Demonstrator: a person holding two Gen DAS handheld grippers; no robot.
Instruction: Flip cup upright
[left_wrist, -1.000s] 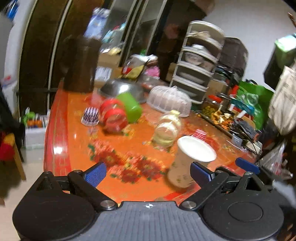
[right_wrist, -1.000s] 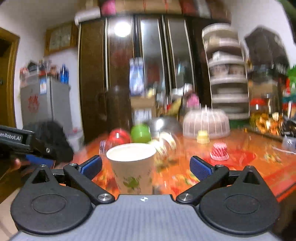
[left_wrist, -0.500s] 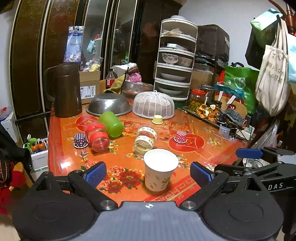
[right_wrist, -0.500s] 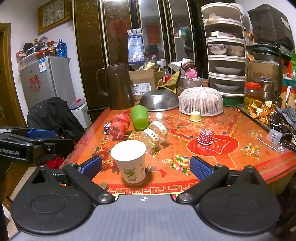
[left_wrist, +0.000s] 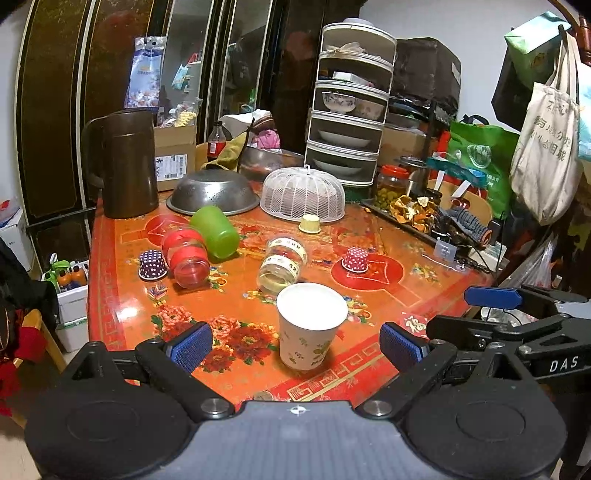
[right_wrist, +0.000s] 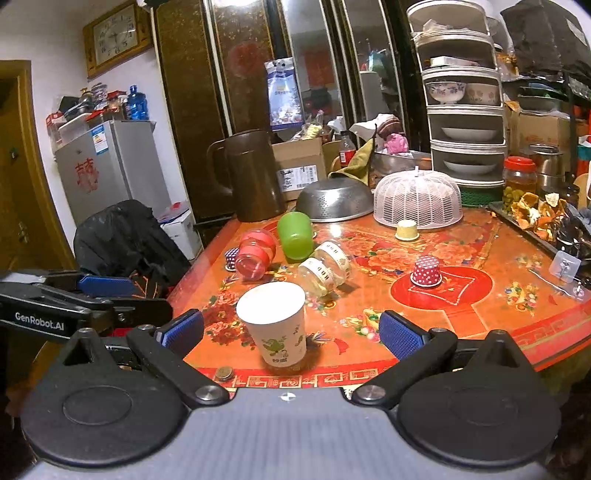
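A white paper cup with green leaf print (left_wrist: 308, 328) stands upright, mouth up, near the front edge of the orange floral table (left_wrist: 236, 306); it also shows in the right wrist view (right_wrist: 275, 325). My left gripper (left_wrist: 295, 345) is open and empty, pulled back from the cup, which sits between and beyond its fingertips. My right gripper (right_wrist: 291, 334) is open and empty, also back from the cup. The right gripper shows at the right of the left wrist view (left_wrist: 517, 325); the left gripper shows at the left of the right wrist view (right_wrist: 66, 299).
A green cup (left_wrist: 216, 232), a red jar (left_wrist: 186, 253) and a clear jar (left_wrist: 282, 264) lie on their sides mid-table. Small polka-dot cups (left_wrist: 355, 259), a brown jug (left_wrist: 125, 166), a metal colander (left_wrist: 212, 192), a mesh food cover (left_wrist: 302, 195) and a tray (left_wrist: 424, 218) stand behind.
Both grippers have drawn back from the upright cup and steadied; one second ago they were closer and the views were blurred. The cup has stayed in place.
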